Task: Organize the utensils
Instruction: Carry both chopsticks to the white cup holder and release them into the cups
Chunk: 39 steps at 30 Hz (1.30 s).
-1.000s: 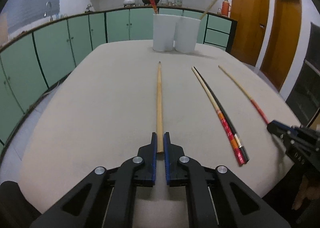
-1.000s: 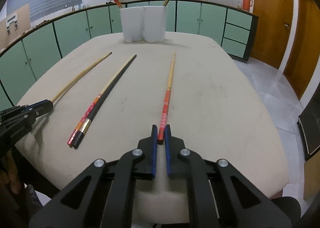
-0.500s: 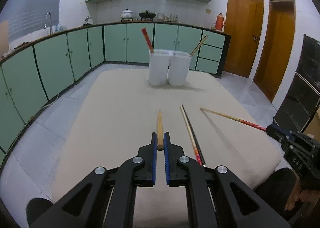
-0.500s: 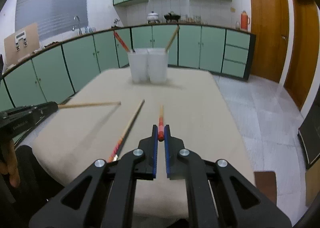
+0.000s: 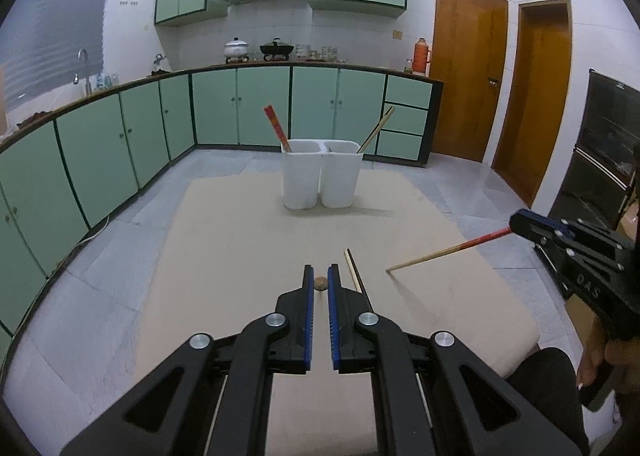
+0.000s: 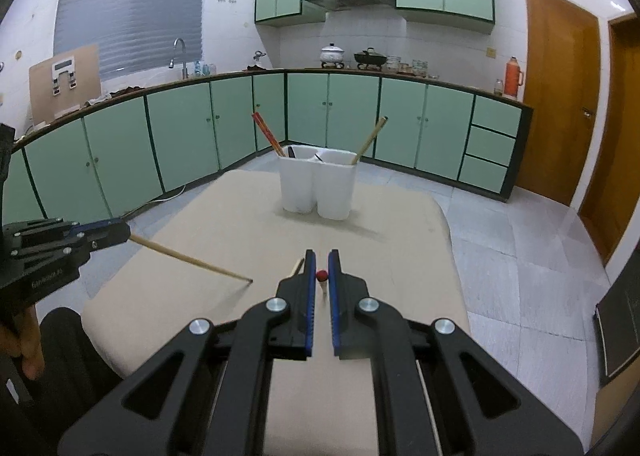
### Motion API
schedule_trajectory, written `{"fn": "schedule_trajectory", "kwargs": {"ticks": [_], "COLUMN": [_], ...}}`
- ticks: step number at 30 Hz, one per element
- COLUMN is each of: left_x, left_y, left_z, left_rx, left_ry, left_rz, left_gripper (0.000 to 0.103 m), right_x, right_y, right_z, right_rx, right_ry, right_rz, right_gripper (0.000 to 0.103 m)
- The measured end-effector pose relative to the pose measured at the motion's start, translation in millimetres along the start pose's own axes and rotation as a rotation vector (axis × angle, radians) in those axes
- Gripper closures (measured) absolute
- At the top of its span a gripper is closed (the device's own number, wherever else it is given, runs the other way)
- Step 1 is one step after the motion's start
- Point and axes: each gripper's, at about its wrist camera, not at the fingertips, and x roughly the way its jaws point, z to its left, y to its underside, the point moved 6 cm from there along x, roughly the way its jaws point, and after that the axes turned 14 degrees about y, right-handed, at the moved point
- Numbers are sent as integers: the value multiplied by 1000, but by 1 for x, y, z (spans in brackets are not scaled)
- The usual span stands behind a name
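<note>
My left gripper (image 5: 320, 283) is shut on a plain wooden chopstick (image 5: 320, 283), seen end-on; in the right wrist view this chopstick (image 6: 188, 256) slants down to the table. My right gripper (image 6: 321, 276) is shut on a red-handled chopstick (image 6: 321, 276), seen end-on; in the left wrist view it (image 5: 448, 252) slants down from the right gripper (image 5: 520, 226). Two white holders (image 5: 320, 176) stand together at the table's far end, the left with red chopsticks (image 5: 275, 126), the right with a wooden one (image 5: 376, 130). Two more chopsticks (image 5: 354, 272) lie on the table.
The beige table (image 5: 240, 240) stands in a kitchen with green cabinets (image 5: 100, 144) to the left and behind. Wooden doors (image 5: 468, 84) are at the right. Grey tile floor surrounds the table.
Both grippers have lifted their chopsticks off the table and risen, tilting them tip-down. The view now looks from higher up and farther from the holders.
</note>
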Motion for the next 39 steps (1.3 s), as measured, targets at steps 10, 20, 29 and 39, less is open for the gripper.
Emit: {"fn": "schedule_trajectory", "kwargs": {"ticks": [10, 20, 29, 39], "left_x": [13, 39, 60, 65], "left_y": [-26, -64, -92, -140], "left_z": [4, 19, 27, 29], "left_rx": [28, 38, 48, 63], "left_ry": [36, 69, 94, 120], "left_rz": [26, 62, 77, 59], "left_gripper": [96, 96, 96, 96], "right_x": [31, 83, 114, 107], "right_y": [-50, -97, -120, -148], "right_z": [2, -2, -17, -18], "right_rx": [-76, -132, -72, -95], "right_ry": [-30, -51, -101, -104], "right_rz": [27, 114, 188, 166], "right_gripper": [98, 98, 98, 98]}}
